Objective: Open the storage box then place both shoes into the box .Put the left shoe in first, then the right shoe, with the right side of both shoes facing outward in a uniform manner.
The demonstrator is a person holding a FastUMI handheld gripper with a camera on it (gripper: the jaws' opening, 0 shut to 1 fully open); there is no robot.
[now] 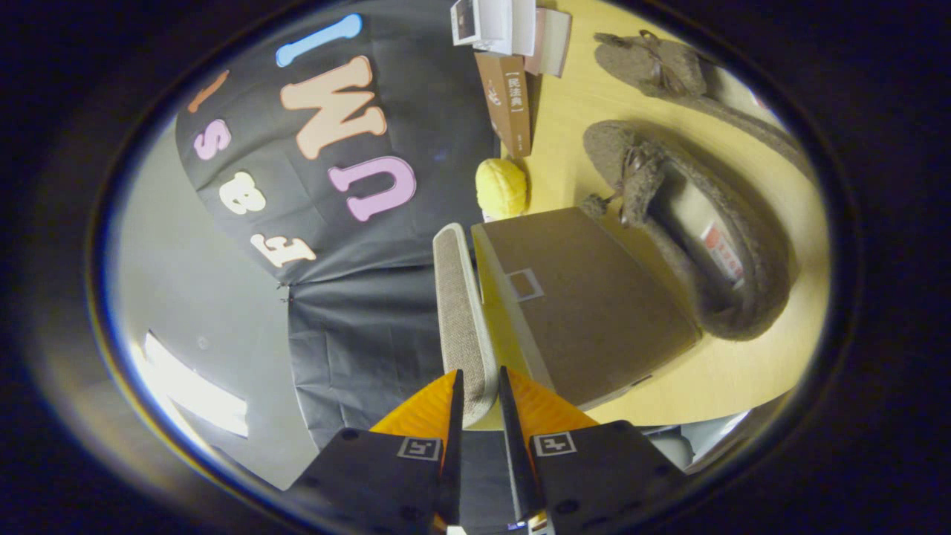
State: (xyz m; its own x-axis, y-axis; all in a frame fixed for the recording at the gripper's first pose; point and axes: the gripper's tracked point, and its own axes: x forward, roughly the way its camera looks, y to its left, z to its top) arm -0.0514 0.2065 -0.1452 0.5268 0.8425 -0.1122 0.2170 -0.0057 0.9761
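The view is rolled on its side. A brown storage box [594, 312] stands on the wooden table [728, 379]. Its fabric-covered lid [459, 312] is swung up away from the box, leaving a narrow gap between them. My gripper [479, 380] is shut on the lid's near edge, with the edge pinched between both fingers. Beyond the box lie two brown fuzzy shoes. The nearer shoe [706, 245] is right beside the box with its opening facing me. The second shoe [669, 70] lies farther off on the table.
A yellow round object [501, 187] sits just past the far end of the box. Behind it stand a brown book [509, 100] and some white boxes [494, 22]. Black cloth [356, 327] hangs as the wall on the lid's side.
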